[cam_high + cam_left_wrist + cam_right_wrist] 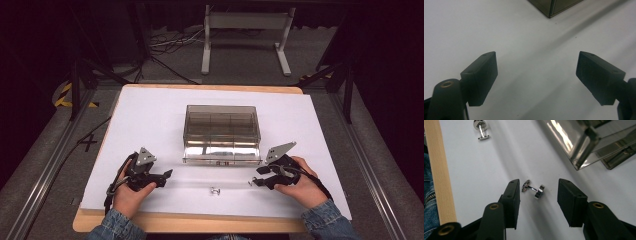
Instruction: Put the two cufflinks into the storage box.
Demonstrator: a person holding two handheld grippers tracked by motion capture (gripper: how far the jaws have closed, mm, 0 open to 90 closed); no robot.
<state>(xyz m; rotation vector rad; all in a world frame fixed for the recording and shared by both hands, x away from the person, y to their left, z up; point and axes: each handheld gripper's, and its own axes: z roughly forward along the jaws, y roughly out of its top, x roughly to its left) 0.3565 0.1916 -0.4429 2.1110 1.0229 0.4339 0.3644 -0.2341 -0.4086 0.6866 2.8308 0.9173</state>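
Note:
A small silver cufflink (533, 188) lies on the white sheet between the jaws of my right gripper (537, 195), which stand open on either side of it without pressing. In the high view this gripper (257, 177) rests at the right front of the table with the cufflink (249, 183) at its tip. A second silver cufflink (481, 130) lies farther off toward the table's front edge, midway between the hands (215, 191). My left gripper (167, 176) sits at the left front, open, nothing between its jaws (536, 75).
A smoky clear plastic box (221, 130) with inner compartments stands in the middle of the table, its corner close to the right gripper (586, 142) and farther ahead of the left one (554, 7). The wooden table edge (439, 182) runs near the person's denim sleeves.

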